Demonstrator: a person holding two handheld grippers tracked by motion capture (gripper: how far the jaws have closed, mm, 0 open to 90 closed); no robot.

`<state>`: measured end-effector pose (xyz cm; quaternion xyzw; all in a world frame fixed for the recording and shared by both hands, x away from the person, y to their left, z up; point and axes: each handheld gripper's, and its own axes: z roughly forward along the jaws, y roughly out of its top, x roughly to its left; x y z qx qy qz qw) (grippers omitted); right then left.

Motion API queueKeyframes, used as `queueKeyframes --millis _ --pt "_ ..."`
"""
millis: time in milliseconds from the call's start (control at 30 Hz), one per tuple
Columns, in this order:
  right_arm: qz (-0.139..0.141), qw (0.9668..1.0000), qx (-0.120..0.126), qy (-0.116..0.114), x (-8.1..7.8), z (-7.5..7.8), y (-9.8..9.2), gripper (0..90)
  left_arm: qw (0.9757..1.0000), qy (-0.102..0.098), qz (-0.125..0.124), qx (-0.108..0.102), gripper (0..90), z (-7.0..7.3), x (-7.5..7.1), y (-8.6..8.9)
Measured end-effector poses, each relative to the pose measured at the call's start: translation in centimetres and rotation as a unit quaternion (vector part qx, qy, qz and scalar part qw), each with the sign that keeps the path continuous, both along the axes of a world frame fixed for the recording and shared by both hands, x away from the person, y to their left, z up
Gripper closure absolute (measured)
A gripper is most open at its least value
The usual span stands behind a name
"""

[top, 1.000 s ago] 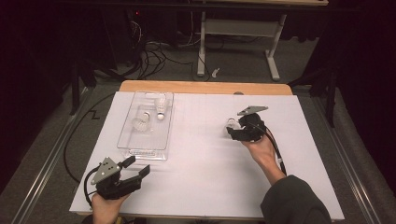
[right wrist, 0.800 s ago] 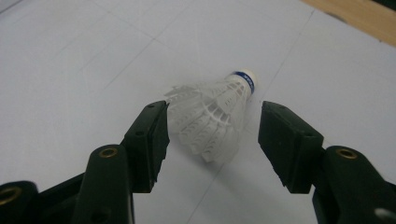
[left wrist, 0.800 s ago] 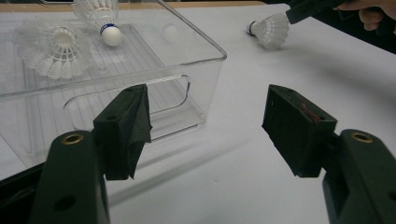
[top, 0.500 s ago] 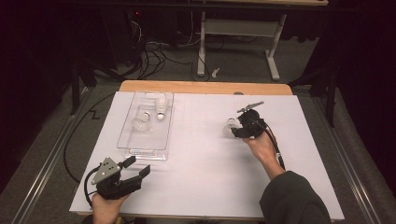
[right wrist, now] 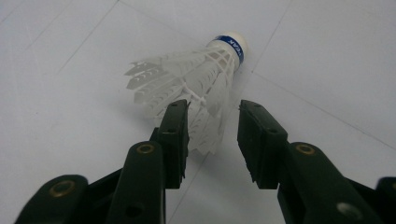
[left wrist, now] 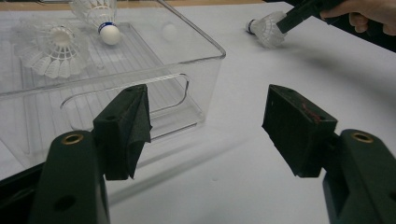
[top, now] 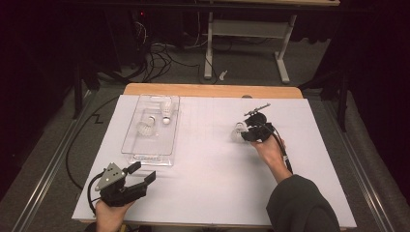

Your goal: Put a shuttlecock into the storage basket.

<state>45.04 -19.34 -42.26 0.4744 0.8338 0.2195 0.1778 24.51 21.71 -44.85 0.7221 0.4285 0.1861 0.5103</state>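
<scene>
Now shuttlecock [right wrist: 196, 88] between right hand-held gripper [right wrist: 212, 140] jaws

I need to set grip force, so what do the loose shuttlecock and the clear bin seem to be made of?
Shuttlecock: apparently white feathers, matte, barbed vanes visible, with a smooth white cap, perhaps coated cork. Bin: likely rigid clear plastic, glossy; its contents show through its walls.

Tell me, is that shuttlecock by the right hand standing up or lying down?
Lying down: the shuttlecock rests on its side on the table, cork pointing away, feathers toward the jaws.

Open tabletop [top: 212, 164] beside clear bin [top: 151, 126]
</scene>
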Motion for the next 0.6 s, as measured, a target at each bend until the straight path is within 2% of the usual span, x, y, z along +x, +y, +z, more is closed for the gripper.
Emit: queueKeyframes --millis 300,600 --pt "-0.007 0.9999 -0.001 0.014 0.37 -0.43 -0.18 74.3 1.0000 0.001 0.000 0.000 32.8 -0.01 0.04 -0.02" --pt "-0.012 0.9998 0.004 0.012 0.54 -0.49 -0.41 82.8 1.0000 0.002 -0.001 0.000 32.8 -0.03 0.06 -0.02"
